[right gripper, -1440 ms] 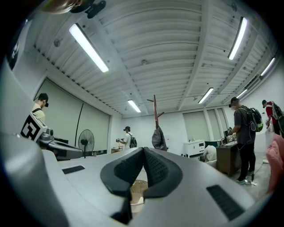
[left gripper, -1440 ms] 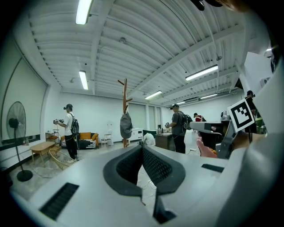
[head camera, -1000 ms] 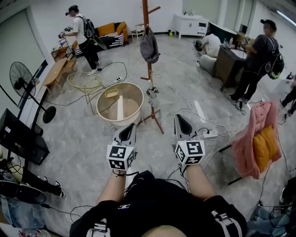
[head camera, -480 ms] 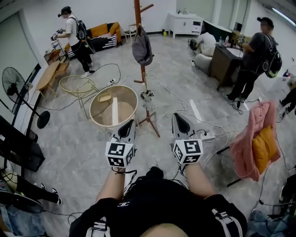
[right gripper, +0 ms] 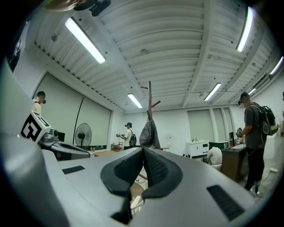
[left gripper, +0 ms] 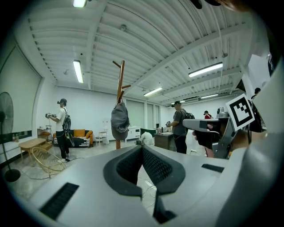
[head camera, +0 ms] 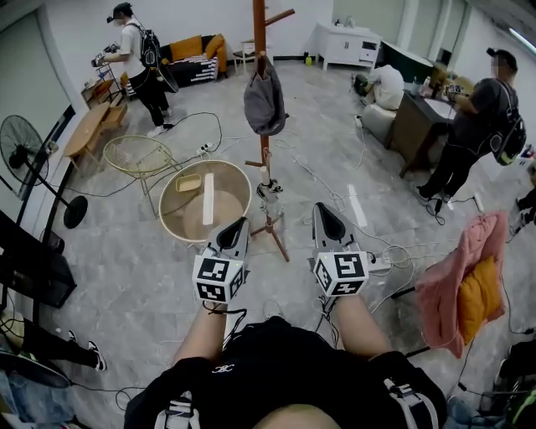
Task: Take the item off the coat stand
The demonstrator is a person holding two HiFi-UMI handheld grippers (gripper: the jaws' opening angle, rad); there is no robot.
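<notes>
Both jaw pairs are closed on nothing. My left gripper [head camera: 237, 224] and right gripper [head camera: 322, 209] sit side by side, near me. The grey item [head camera: 265, 99] hangs on the coat stand [head camera: 260, 25], far centre. Open floor lies between. A round wooden table [head camera: 167, 188] stands just left of the stand's feet. Loose cables [head camera: 327, 180] run to the right, possibly under the feet, though that is hard to tell. A pink-draped chair [head camera: 448, 281] is near right.

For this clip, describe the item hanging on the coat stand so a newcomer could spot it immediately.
Mid-room stands a tall reddish-brown wooden coat stand, just beyond the round tan table. Hanging against its pole is a limp fabric item, dark grey, unlike the pink garment draped far right.
</notes>
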